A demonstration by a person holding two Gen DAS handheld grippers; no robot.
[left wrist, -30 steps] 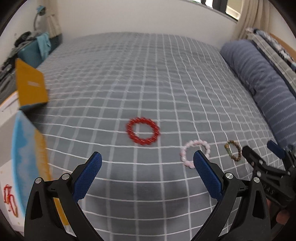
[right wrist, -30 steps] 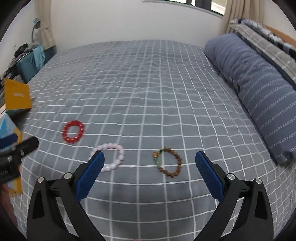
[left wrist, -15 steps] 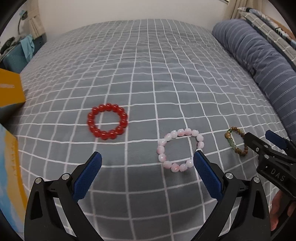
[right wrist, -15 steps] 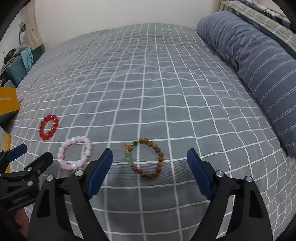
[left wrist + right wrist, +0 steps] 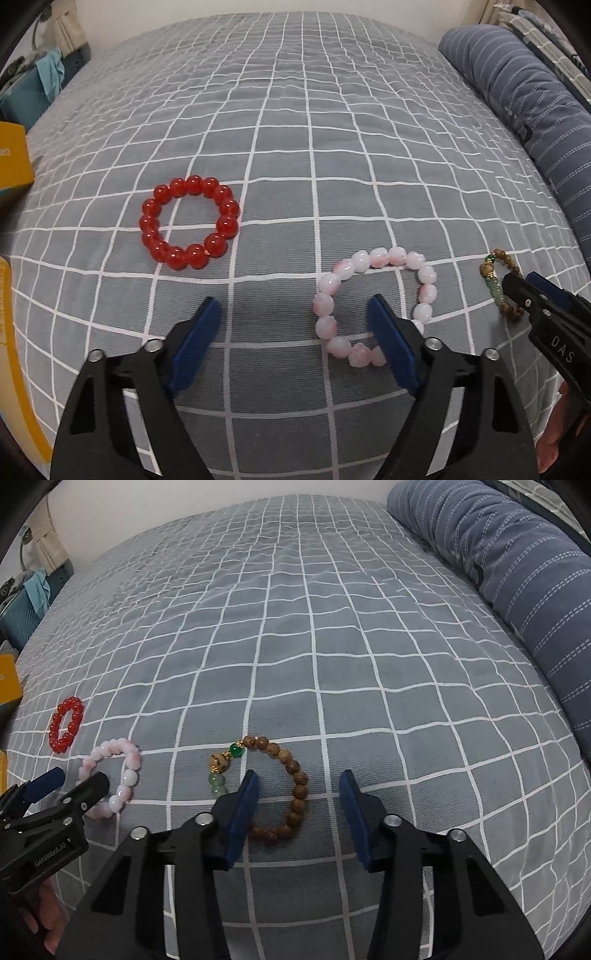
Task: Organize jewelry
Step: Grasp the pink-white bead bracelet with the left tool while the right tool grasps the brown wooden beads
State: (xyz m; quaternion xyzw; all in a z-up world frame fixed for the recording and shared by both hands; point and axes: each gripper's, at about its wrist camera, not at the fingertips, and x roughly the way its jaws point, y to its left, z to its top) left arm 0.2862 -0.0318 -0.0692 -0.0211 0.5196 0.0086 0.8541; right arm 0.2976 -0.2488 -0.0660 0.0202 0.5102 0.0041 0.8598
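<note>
On the bed (image 5: 295, 110), three bracelets lie in a row. The left bracelet (image 5: 189, 222) lies ahead of my left gripper (image 5: 295, 332). The middle bracelet (image 5: 373, 306) lies around that gripper's right finger. The right bracelet (image 5: 273, 786) straddles my right gripper's (image 5: 299, 805) left finger. A bolster (image 5: 517, 583) lies along the bed's right side.

You are working over a bed (image 5: 332, 122) with a grey, white-checked cover, where a red bead bracelet (image 5: 189, 222), a pink bead bracelet (image 5: 373, 306) and a brown wooden bracelet (image 5: 273, 790) lie flat in a row, with a blue striped bolster (image 5: 517, 576) along one edge.
</note>
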